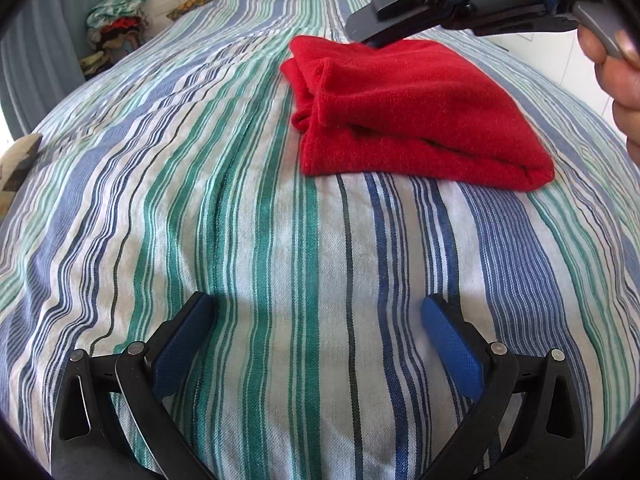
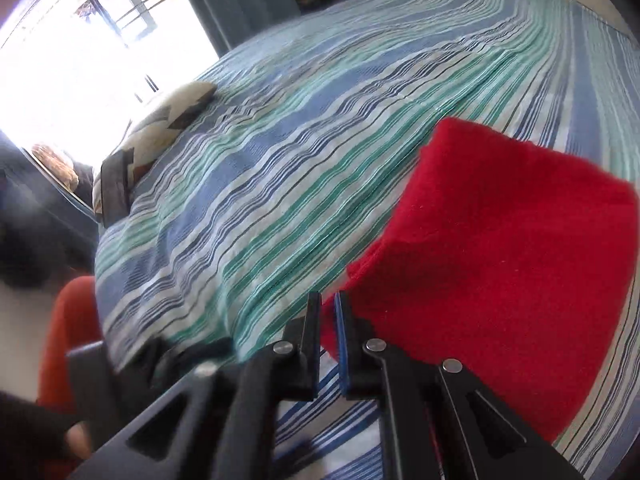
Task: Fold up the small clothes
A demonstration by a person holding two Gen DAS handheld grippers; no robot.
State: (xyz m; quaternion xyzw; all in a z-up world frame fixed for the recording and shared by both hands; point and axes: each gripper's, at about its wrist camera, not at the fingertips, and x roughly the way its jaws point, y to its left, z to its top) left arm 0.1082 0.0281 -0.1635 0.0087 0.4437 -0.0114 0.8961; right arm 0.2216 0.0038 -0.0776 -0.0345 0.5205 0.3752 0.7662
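Red cloth (image 1: 420,112) folded on bed (image 1: 240,220), long axis running left-right. Right gripper (image 2: 328,312) pinches its far corner; left gripper (image 1: 316,312) spread wide, empty, well short.

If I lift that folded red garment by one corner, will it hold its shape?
Probably not. The red garment looks like soft knit in loose stacked layers, so it would likely droop and unfold. It seems light, and its fuzzy surface should grip rather than slip. The right claw looks nearly shut at its edge.
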